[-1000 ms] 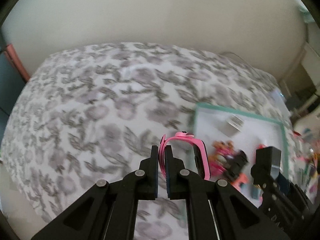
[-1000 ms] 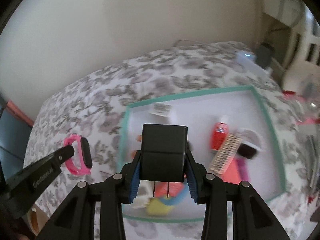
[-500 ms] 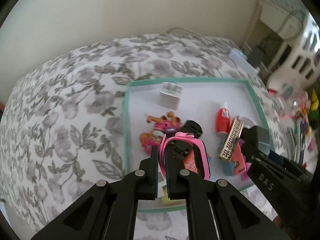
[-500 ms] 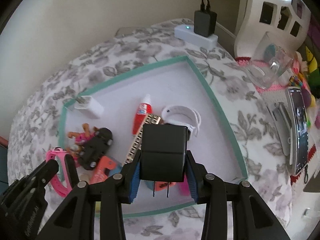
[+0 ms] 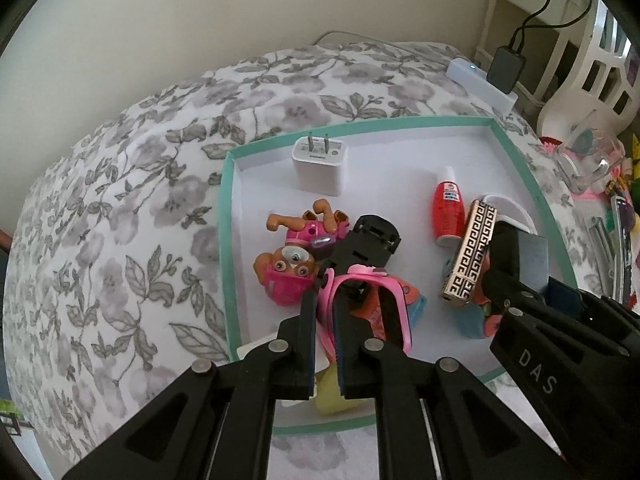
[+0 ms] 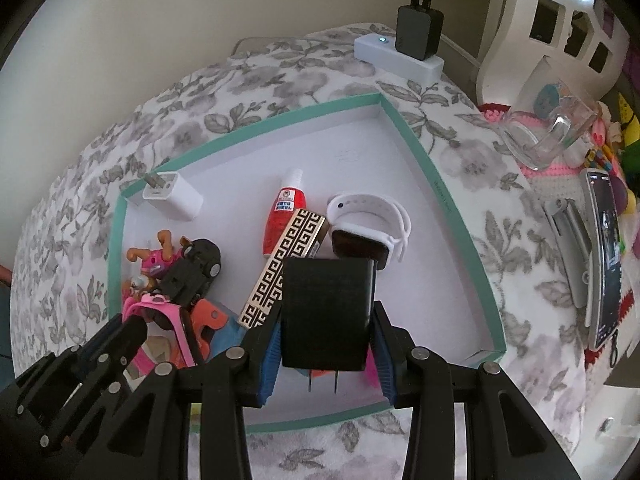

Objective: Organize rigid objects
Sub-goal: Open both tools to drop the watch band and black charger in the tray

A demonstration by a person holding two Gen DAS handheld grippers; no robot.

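Note:
My left gripper is shut on the strap of a pink smartwatch and holds it over the near left part of a teal-rimmed white tray. My right gripper is shut on a black plug adapter, prongs pointing back at me, over the tray's near middle. It shows in the left wrist view too. In the tray lie a white charger, a red glue bottle, a patterned gold bar, a white smartwatch, a toy pup and a black toy car.
The tray sits on a grey floral bedspread. A white power strip with a black adapter lies beyond the tray's far corner. A glass mug, a phone and small toys crowd the right side. A wall stands behind.
Both grippers have moved right and forward, from over the bedspread to over the tray, and lower toward it. Each still holds its object.

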